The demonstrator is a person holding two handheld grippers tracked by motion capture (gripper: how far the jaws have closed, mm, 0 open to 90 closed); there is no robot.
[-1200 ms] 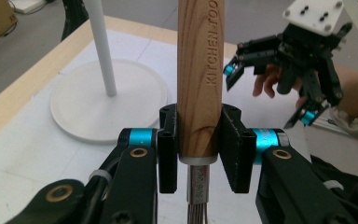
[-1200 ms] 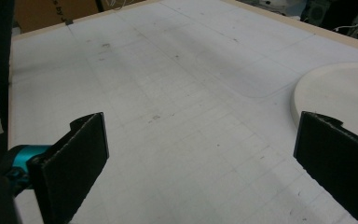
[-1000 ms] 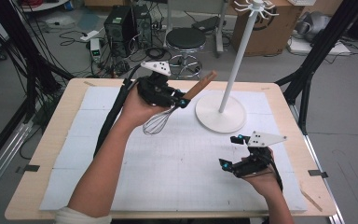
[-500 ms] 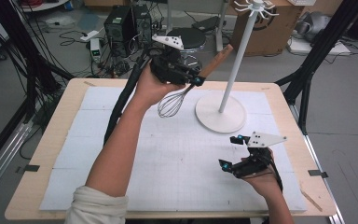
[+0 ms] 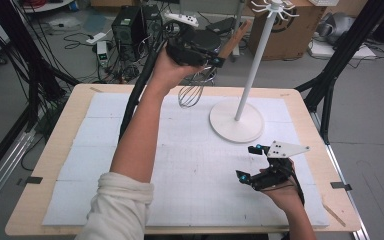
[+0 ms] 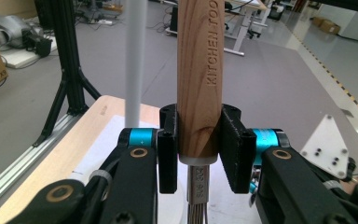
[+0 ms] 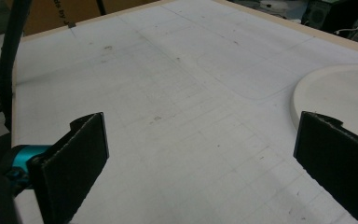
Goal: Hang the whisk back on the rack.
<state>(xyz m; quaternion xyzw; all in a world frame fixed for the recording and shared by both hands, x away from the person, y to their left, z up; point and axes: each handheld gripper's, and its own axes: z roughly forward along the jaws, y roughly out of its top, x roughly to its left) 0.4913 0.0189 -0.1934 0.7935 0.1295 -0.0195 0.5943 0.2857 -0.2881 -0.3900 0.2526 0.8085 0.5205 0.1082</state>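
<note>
The person's left arm stretches toward twelve o'clock, sleeve bunched at the elbow, its hand raised high with the left gripper, whose jaws are clamped tight. The right hand sits low at five o'clock, wrist near level, the right gripper pointing toward nine o'clock with jaws spread wide.

Whisk handle top cut off at 12 o'clock; wires cut off at 6 o'clock, left gripper view.

table: white mat | floor: black box, cables | right: cardboard box, probably
</note>
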